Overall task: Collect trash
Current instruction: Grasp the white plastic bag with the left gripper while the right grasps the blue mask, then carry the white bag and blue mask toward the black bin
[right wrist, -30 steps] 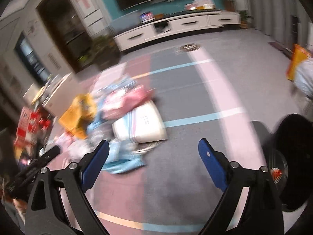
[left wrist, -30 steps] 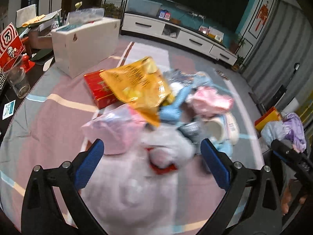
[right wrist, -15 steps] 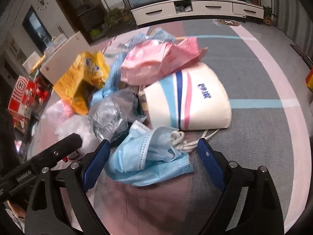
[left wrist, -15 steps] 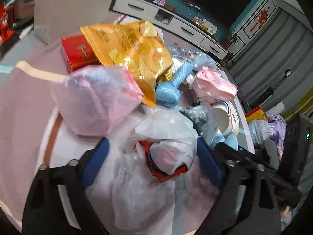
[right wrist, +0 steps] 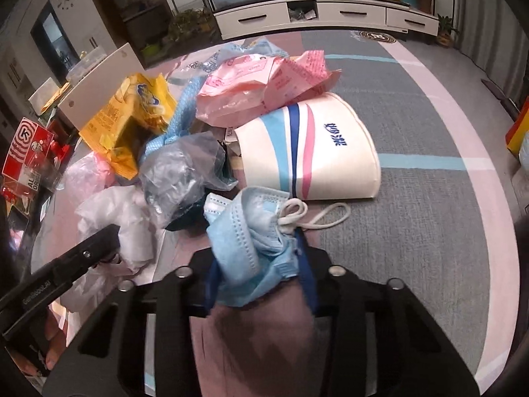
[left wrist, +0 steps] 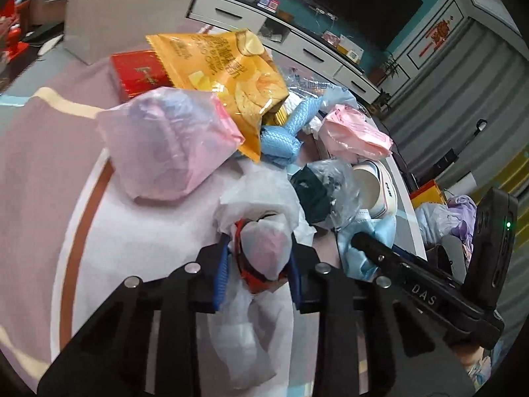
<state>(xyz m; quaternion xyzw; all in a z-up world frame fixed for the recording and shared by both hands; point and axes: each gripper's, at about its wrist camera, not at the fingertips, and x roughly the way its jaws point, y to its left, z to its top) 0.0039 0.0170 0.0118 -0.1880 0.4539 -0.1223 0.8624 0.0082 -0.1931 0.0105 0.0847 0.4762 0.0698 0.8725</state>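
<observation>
A heap of trash lies on the striped carpet. My left gripper (left wrist: 259, 266) is shut on a white plastic bag (left wrist: 261, 251) with something red inside, at the near edge of the heap. My right gripper (right wrist: 259, 264) is closing its jaws on a crumpled blue face mask (right wrist: 244, 231), whose white ear loops trail to the right; the pads press its folds. Behind them lie a yellow chip bag (left wrist: 224, 66), a pink bag (left wrist: 165, 145), a pink wrapper (right wrist: 258, 86), a grey plastic bag (right wrist: 178, 172) and a white paper cup (right wrist: 307, 152) on its side.
A red box (left wrist: 139, 72) and a white box (left wrist: 122, 13) sit behind the heap. A white TV cabinet (right wrist: 317, 13) runs along the far wall. Red cartons (right wrist: 26, 152) stand at the left. Bare carpet (right wrist: 429, 231) spreads to the right of the mask.
Both grippers dropped onto the heap and their jaws came together: the left onto the white plastic bag, the right onto the blue face mask.
</observation>
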